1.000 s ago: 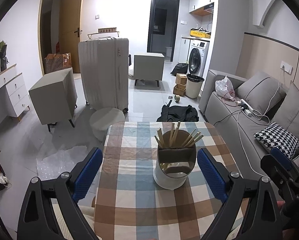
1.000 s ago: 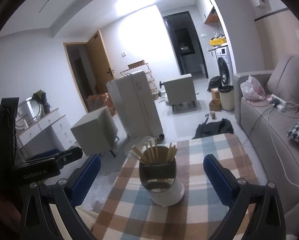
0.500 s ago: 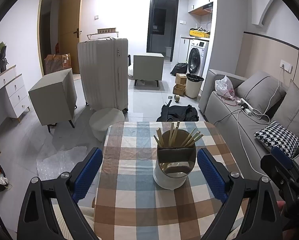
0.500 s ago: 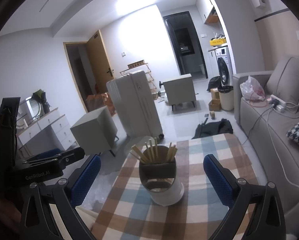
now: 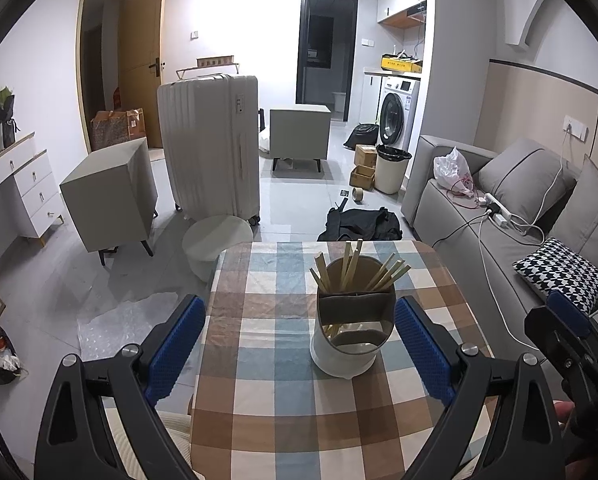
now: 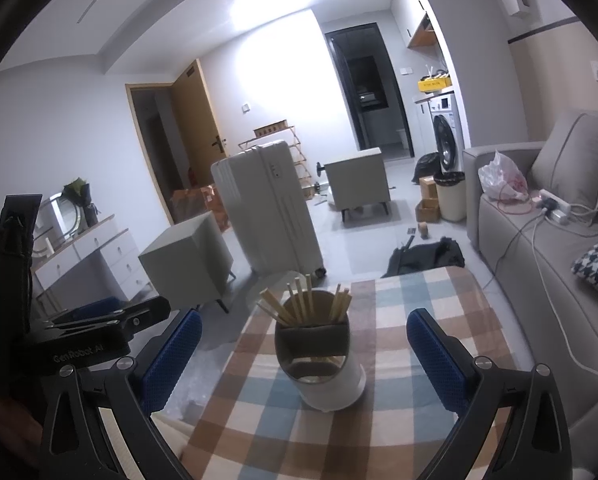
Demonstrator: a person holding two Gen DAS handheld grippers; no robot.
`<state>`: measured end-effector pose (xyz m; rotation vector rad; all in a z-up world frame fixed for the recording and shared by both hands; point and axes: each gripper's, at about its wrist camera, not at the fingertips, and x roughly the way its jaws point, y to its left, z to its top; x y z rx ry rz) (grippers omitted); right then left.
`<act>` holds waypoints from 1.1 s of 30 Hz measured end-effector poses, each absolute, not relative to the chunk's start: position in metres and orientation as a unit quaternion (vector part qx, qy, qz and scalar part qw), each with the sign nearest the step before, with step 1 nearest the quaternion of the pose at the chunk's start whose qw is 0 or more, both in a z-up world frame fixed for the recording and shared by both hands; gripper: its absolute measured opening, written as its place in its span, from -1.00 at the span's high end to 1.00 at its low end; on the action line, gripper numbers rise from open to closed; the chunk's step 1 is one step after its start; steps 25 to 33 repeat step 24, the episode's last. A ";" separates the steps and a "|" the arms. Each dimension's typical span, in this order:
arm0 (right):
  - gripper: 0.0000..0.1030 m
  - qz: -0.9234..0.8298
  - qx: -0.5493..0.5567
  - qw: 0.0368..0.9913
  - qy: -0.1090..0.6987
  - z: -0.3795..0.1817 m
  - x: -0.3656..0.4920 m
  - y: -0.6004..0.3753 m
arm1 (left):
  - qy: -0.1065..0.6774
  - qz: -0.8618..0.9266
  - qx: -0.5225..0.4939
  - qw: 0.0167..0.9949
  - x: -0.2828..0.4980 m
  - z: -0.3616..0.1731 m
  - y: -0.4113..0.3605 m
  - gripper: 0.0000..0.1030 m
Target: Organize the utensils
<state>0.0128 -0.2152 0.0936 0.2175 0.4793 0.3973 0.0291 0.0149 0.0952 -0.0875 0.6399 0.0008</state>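
Checked cloth covers the desk (image 5: 259, 380). White utensil holder (image 5: 349, 344) stands upright mid-desk, chopsticks (image 5: 351, 266) in its rear compartment. Left gripper (image 5: 299, 344) and right gripper (image 6: 303, 354): jaws spread wide, empty, flanking holder without touching.

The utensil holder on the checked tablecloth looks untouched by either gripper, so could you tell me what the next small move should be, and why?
Probably ease the right gripper forward and down toward the chopsticks. Both grippers are open and empty, the left gripper too, and the utensil holder stands upright between the right one's pads, with the chopsticks fanned loosely in its rear compartment.
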 end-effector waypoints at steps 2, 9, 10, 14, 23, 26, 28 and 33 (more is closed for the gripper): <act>-1.00 0.194 0.107 0.946 0.235 0.093 0.013 -0.215 | 0.315 0.000 -0.042 0.948 0.029 0.095 0.015 -0.80; -1.00 0.193 0.107 0.946 0.236 0.094 0.014 -0.215 | 0.316 0.001 -0.042 0.948 0.030 0.095 0.014 -0.80; -1.00 0.193 0.107 0.946 0.236 0.094 0.014 -0.214 | 0.316 0.001 -0.042 0.948 0.030 0.095 0.014 -0.80; -1.00 0.192 0.108 0.946 0.237 0.095 0.014 -0.215 | 0.317 0.002 -0.044 0.947 0.030 0.094 0.014 -0.80; -1.00 0.192 0.107 0.945 0.241 0.092 0.017 -0.216 | 0.312 0.002 -0.040 0.949 0.029 0.093 0.014 -0.80; -1.00 0.192 0.106 0.945 0.241 0.091 0.017 -0.217 | 0.311 0.005 -0.040 0.950 0.030 0.094 0.015 -0.80; -1.00 0.192 0.106 0.945 0.241 0.091 0.017 -0.217 | 0.311 0.005 -0.040 0.950 0.030 0.094 0.015 -0.80; -1.00 0.192 0.106 0.945 0.241 0.091 0.017 -0.217 | 0.311 0.005 -0.040 0.950 0.030 0.094 0.015 -0.80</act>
